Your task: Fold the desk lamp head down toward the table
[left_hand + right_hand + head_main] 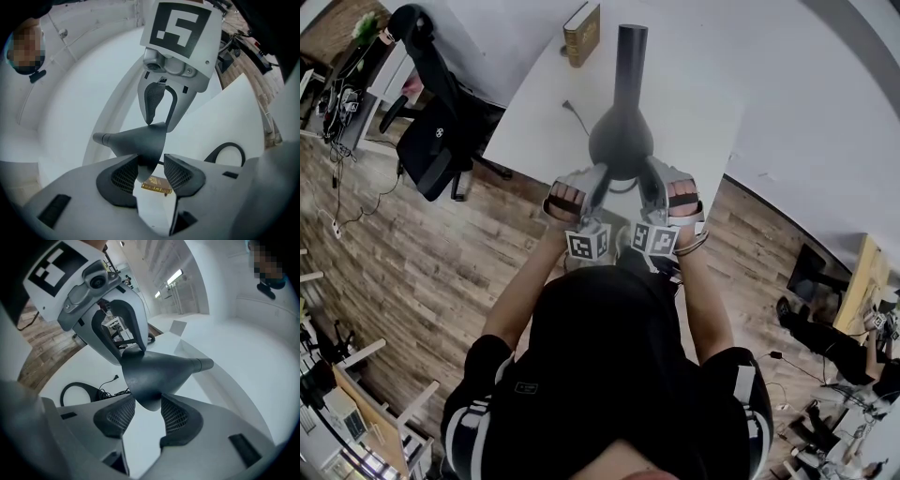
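Left gripper view: my left tongs (151, 172) gape wide, lamp head (138, 140) rim between the jaws, unpinched; right tongs (146, 414) same on its far side. Head sits level above the table (698, 94), so fold looks pending: next, clamp both sides, tip it down.

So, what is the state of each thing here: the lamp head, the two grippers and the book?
lamp head: up off the table, about level, rim between both grippers' jaws.
left gripper: open, not clamping the rim.
right gripper: open, rim between its jaws.
book: closed, on the table.
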`<act>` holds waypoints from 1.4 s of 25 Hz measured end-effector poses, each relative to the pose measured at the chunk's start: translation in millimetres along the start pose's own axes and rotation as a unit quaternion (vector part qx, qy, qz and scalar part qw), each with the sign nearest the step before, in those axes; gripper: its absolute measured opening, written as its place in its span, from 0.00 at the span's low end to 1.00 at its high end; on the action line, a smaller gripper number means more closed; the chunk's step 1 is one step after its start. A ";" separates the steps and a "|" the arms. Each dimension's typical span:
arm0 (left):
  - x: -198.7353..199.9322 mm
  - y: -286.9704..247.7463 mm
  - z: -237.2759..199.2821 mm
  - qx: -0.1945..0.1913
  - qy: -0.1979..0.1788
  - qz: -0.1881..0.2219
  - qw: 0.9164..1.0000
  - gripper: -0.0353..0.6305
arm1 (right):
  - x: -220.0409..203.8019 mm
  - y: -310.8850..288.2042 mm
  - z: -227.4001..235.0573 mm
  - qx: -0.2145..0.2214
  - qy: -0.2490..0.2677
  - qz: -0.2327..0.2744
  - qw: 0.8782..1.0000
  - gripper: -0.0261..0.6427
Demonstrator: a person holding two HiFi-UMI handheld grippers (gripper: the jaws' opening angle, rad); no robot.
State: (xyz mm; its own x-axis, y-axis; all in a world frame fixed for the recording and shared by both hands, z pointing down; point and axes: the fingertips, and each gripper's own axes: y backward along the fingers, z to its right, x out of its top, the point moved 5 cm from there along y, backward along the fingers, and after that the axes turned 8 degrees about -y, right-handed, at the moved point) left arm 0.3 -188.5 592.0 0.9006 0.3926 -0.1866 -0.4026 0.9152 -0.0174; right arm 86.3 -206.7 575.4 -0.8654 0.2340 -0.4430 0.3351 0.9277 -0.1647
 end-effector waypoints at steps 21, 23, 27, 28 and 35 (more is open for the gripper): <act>-2.9 98.2 -58.5 -0.025 0.297 0.051 0.953 0.10 | 36.4 86.0 25.9 0.024 -0.409 -0.041 0.911 0.11; -7.0 105.9 -71.9 -0.035 0.372 0.052 0.926 0.09 | 43.6 96.0 33.3 0.018 -0.458 -0.041 0.888 0.08; -11.9 123.1 -108.0 -0.047 0.462 0.074 0.883 0.09 | 57.5 115.5 46.0 0.006 -0.526 -0.031 0.850 0.06; -12.3 127.6 -114.7 -0.043 0.469 0.074 0.879 0.09 | 61.4 119.5 47.8 0.007 -0.538 -0.027 0.843 0.06; 1.1 143.0 -127.1 -0.037 0.545 0.059 0.836 0.09 | 76.4 143.3 52.6 0.024 -0.588 0.000 0.808 0.06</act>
State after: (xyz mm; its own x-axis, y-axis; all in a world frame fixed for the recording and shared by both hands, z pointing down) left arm -77.1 -68.7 464.5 0.1869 0.1272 -0.9741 -0.5235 0.8520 0.0108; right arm 87.8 -71.2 471.7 0.0787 -0.2311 -0.9697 0.3725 0.9091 -0.1865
